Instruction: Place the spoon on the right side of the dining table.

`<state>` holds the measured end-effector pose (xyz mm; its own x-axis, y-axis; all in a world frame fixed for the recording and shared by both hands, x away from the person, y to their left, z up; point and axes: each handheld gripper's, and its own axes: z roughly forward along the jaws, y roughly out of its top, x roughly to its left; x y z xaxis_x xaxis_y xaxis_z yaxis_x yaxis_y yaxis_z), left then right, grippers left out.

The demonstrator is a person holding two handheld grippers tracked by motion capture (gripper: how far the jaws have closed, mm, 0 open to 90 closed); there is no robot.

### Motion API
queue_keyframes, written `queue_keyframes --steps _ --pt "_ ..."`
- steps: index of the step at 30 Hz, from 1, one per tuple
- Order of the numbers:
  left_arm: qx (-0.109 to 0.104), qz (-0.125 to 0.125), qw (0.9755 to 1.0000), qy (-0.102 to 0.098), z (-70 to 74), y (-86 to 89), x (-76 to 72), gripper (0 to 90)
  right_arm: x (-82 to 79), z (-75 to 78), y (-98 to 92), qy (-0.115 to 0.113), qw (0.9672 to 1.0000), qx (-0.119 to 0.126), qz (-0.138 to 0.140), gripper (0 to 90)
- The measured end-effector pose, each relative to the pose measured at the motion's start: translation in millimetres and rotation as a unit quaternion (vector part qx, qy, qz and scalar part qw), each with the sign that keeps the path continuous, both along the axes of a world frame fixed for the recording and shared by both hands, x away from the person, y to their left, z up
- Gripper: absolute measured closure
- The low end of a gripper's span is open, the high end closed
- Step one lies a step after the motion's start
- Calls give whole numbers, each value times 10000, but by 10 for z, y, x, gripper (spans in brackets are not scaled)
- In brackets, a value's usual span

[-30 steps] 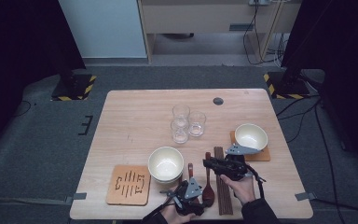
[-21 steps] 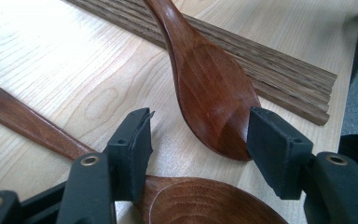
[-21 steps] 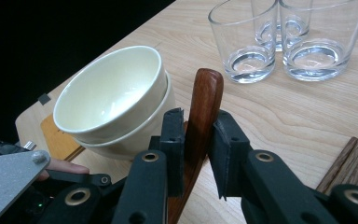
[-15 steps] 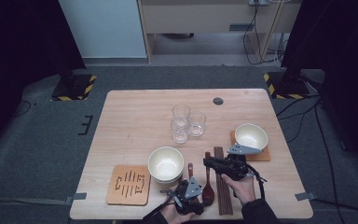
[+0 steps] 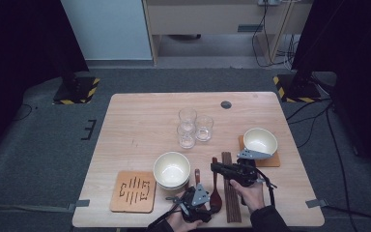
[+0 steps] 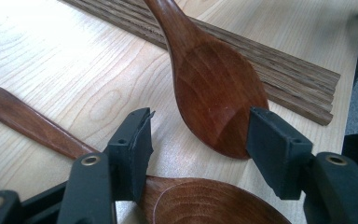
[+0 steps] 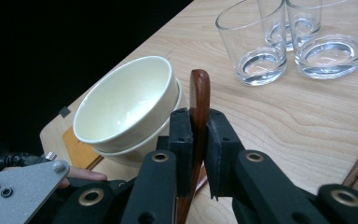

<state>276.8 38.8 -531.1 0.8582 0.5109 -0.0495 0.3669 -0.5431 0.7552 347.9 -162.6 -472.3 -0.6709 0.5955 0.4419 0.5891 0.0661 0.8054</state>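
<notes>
right tongs [image 7: 199, 154] just closed, clenched on spoon handle [image 7: 199, 93]; left tongs [image 6: 198, 140] released, straddling spoon bowl [image 6: 216, 93] on counter [image 6: 51, 56].

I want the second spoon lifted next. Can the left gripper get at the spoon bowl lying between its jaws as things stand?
Probably yes. The left gripper stands open with the spoon bowl between its pads, one pad already at the rim, nothing above it. The right gripper, whose jaws have just been closing, clamps that spoon's handle, and the chopsticks lie close behind.

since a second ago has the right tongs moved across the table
No. In the high view the right tongs sit at the same spot beside the chopsticks. Their jaws have just been closing, and now pinch the spoon handle.
</notes>
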Motion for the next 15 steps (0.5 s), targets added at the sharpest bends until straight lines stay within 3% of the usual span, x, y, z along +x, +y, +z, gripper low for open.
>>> queue_keyframes --steps 7,15 --pt "-12 -17 10000 -38 9 -1 -10 408 18 0 -33 209 9995 214 25 847" --pt "-201 42 9997 -92 101 47 -1 415 20 60 -85 105 9995 280 -68 848"
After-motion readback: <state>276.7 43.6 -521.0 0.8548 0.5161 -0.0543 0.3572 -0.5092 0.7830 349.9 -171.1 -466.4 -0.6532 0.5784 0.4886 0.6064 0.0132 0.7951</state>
